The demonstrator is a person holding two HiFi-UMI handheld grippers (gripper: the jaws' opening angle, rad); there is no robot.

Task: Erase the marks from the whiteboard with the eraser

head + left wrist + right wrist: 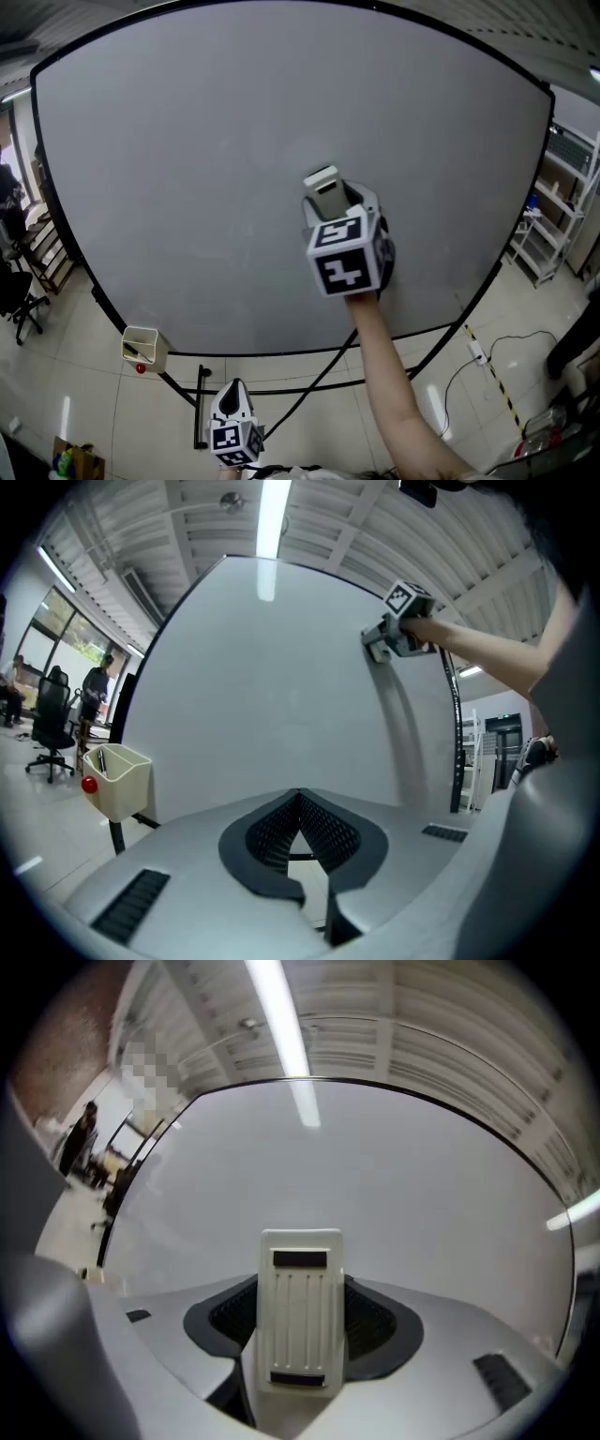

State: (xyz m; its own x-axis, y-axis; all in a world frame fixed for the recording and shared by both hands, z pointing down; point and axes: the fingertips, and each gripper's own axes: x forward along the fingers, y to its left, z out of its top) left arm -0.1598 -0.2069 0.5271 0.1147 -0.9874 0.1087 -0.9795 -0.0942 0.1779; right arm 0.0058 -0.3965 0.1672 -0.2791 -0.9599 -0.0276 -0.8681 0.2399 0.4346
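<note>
The big whiteboard (187,169) fills the head view, and I make out no marks on its grey-white face. My right gripper (328,202) is raised at arm's length near the board's middle, shut on the white eraser (323,186), which is at or very near the surface. In the right gripper view the ribbed eraser (300,1312) stands upright between the jaws before the whiteboard (394,1185). My left gripper (234,401) hangs low below the board's bottom edge. Its jaws (300,799) meet at the tip, shut on nothing, facing the whiteboard (281,677).
A cream pen box (142,346) with a red ball (140,368) under it hangs at the board's lower left corner. White shelving (553,216) stands at the right. A cable and power strip (477,352) lie on the floor. Office chairs (19,295) are at the left.
</note>
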